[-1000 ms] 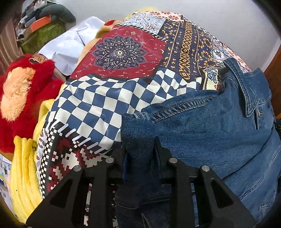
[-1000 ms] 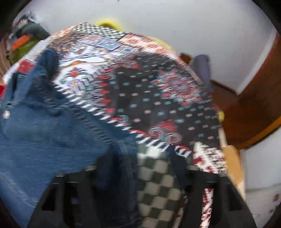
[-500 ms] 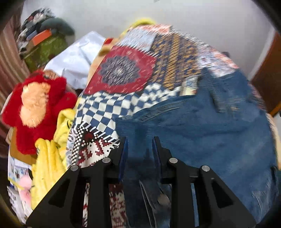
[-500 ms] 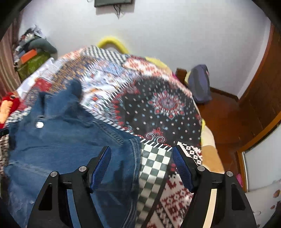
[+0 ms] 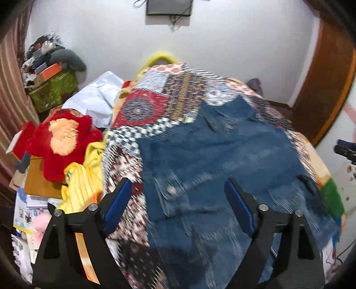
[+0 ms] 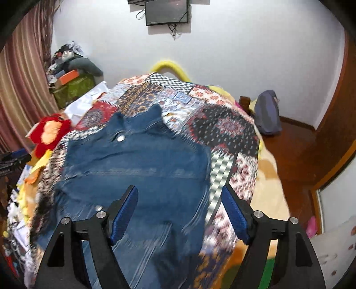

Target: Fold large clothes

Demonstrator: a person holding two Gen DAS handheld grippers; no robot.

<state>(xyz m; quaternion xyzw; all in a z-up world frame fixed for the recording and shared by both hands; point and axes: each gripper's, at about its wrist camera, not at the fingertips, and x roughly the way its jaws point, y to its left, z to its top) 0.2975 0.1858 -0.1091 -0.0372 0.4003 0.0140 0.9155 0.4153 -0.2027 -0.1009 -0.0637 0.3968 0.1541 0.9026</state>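
Note:
A blue denim jacket lies spread on a patchwork bedspread, collar toward the far wall. It also shows in the right wrist view, on the same bedspread. My left gripper is open and empty, raised above the jacket's near left part. My right gripper is open and empty, raised above the jacket's near right edge. Both views are motion-blurred.
A red plush toy, yellow cloth and papers lie left of the bed. A white sheet and green box sit at the back left. A wall screen, a grey bag and wooden floor are at the right.
Both grippers let go of the denim jacket, opened wide and pulled back and up. The jacket now lies flat on the bedspread.

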